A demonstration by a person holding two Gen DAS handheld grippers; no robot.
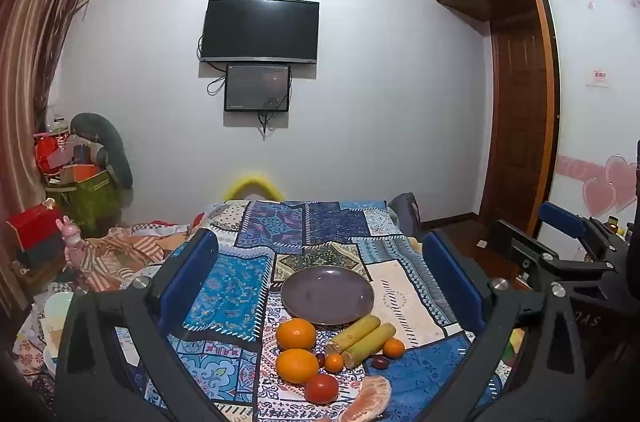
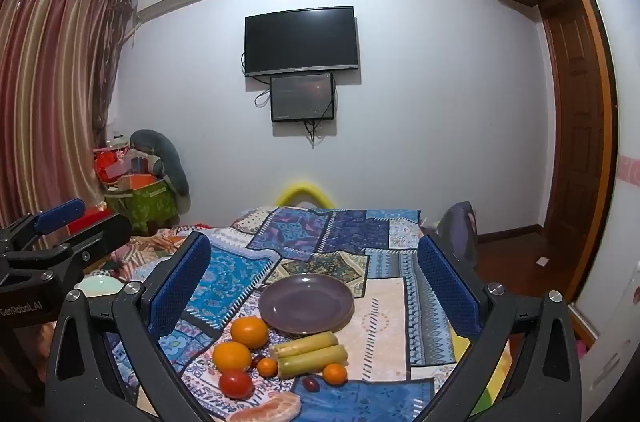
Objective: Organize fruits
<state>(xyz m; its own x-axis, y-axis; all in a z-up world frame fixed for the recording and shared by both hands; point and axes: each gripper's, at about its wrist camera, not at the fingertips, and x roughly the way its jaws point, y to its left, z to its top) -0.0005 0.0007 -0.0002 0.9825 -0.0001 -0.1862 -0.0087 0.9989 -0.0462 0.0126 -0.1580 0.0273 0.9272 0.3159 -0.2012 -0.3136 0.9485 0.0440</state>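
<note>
1. The left gripper (image 1: 320,286) has its two blue-padded fingers (image 1: 188,278) spread as wide as they go, and nothing is held between them; they hang above the patchwork cloth (image 1: 236,286).
2. The right gripper (image 2: 316,286) stands just as wide open and grips nothing. In the left wrist view it shows at the right edge, beside the left gripper and apart from it.
3. A grey-purple plate (image 1: 327,296) lies flat on the cloth straight ahead of both grippers, centred between the fingers in each view, with nothing on it.
4. The fruits sit in a loose cluster on the cloth between the plate and the grippers, below the open fingers.
5. Two large oranges (image 1: 296,333) lie one behind the other toward the left finger's side, the farther one just beside the plate's near rim.
6. Two yellow-green sugarcane pieces (image 1: 362,338) lie side by side, touching, slanted toward the right finger's side, their far ends close to the plate's rim.
7. A small orange (image 1: 334,362) sits at the near ends of the cane pieces; a second small orange (image 1: 394,348) sits on their right-finger side.
8. A red tomato (image 1: 321,388) lies nearer the grippers than the large oranges.
9. A peeled citrus half (image 1: 368,400) lies nearest of all, at the bottom edge of both views.
10. Two small dark red fruits (image 1: 380,362) lie among the others; their kind cannot be told.
</note>
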